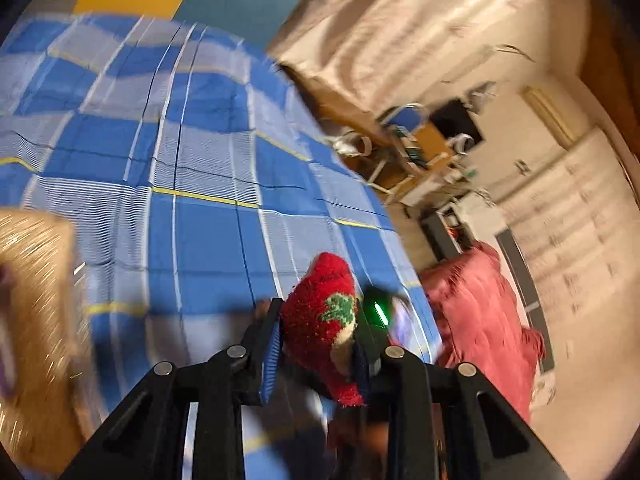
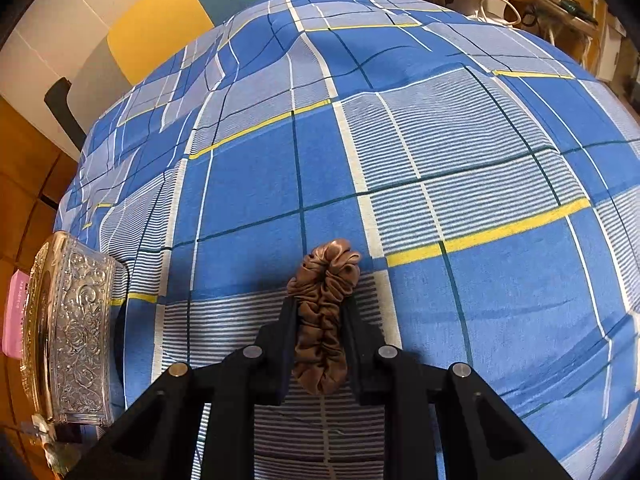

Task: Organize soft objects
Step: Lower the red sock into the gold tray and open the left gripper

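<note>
Your left gripper (image 1: 318, 320) pinches a red fuzzy sock (image 1: 324, 320) with a green patch; both pads press on it, and the toe sticks out past the fingertips. The sock is lifted over the blue checked bedsheet (image 1: 192, 152). The left view is blurred. At its left edge is a gold, glittery box (image 1: 36, 300), too smeared to tell more. To the right, beside the bed, lies a red pillow (image 1: 480, 312) on the floor. Further back is a beige curtain (image 1: 400, 20) and a cluttered wooden desk (image 1: 416, 148).

Your right gripper (image 2: 322, 304) is clamped on a brown satin scrunchie (image 2: 322, 308), squeezed long between the two fingers, its bunched end poking out in front. It sits just above the same bedsheet (image 2: 440, 152); contact with the sheet, cannot tell. Left of the gripper, at the bed's edge, stands a silver embossed box (image 2: 80, 320) with a gold rim. A pink item (image 2: 16, 312) shows inside or behind it, can't tell which. Far back is a yellow and teal headboard (image 2: 168, 24).
</note>
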